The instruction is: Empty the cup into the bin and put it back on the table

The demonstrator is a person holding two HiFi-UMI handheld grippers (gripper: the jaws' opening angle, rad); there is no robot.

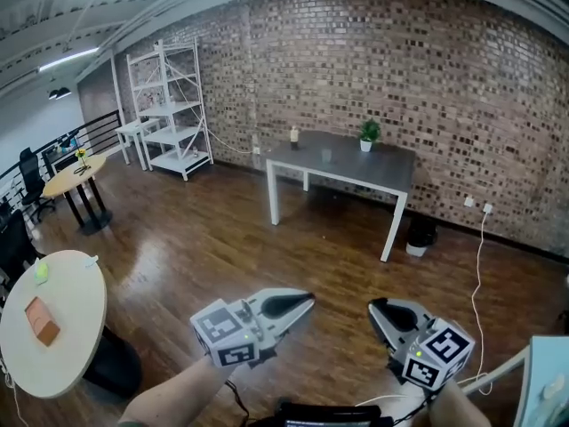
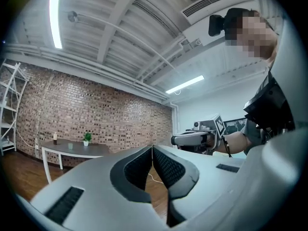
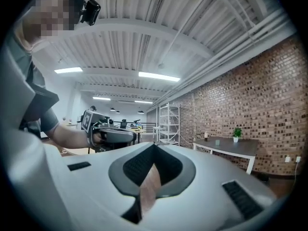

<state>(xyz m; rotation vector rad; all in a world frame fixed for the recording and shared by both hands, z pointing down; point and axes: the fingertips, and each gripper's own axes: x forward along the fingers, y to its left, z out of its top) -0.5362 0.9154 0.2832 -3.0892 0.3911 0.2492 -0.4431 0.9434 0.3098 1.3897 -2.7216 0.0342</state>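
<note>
The person stands far from the work. Both tools are held low in the frame, over the wooden floor, and they hold nothing. The left gripper (image 1: 305,300) has its jaws pressed together, tip against tip, with nothing between them. The right gripper (image 1: 374,309) is closed in the same way and also empty.

The cup (image 1: 325,156), small and pale, stands in the upper middle of the frame, on the grey table (image 1: 382,174) before the brick wall. A small bottle-like thing (image 1: 294,136) is to its left and a potted plant (image 1: 369,134) to its right. The dark bin (image 1: 420,235) is on the floor, under the right end of the table, near a white leg. I judge that the task is not yet begun; the walk to the table comes first.

What could go wrong, in my opinion:
- A closed claw that arrives at the cup would push it over and spill it, so the jaws must open before.
- The cup is small and maybe smooth; a grip too high or too light could let it slip during the tilt over the bin.
- The bin is low and partly under the table, so the contents may fall beside it.
- A wide reach could knock the plant.
</note>
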